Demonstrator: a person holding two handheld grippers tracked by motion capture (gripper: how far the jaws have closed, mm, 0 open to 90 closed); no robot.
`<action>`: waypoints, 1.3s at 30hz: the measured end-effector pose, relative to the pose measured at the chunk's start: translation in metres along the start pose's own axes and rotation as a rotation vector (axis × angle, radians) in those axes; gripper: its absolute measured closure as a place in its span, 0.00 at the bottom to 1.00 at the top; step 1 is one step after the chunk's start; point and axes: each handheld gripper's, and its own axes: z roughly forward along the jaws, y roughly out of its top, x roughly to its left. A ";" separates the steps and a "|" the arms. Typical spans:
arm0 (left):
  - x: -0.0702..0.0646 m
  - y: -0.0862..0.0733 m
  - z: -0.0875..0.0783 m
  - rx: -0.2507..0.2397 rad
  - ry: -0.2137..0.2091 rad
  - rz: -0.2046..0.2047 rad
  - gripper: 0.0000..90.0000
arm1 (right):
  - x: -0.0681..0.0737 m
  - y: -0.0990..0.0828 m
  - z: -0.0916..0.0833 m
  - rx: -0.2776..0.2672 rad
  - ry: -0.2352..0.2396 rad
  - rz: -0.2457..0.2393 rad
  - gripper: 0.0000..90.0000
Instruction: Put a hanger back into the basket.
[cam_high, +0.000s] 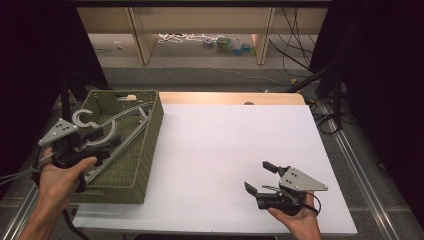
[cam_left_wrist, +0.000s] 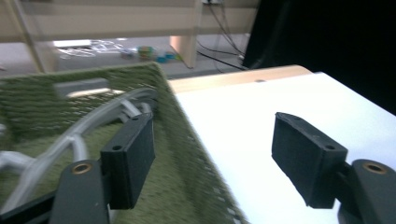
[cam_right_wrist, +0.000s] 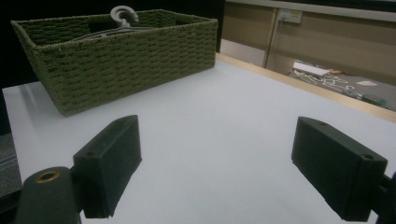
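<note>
Both jaw pairs stand wide apart, gripping nothing. Left gripper hovers over the green woven basket, where the grey hangers lie. Right gripper rests on the white table. Judged step: release complete. Next: withdraw clear of the rim.

Both grippers' jaws apart, nothing between.
</note>
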 end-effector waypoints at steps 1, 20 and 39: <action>-0.004 -0.003 0.001 -0.013 -0.010 -0.003 0.33 | 0.000 0.000 0.000 0.000 -0.001 -0.001 0.18; -0.051 -0.047 0.027 -0.054 -0.152 0.049 0.31 | 0.002 -0.001 -0.002 0.021 0.011 0.011 0.19; -0.080 -0.081 0.039 -0.136 -0.237 0.120 0.23 | 0.003 -0.005 -0.003 -0.010 0.009 0.001 0.18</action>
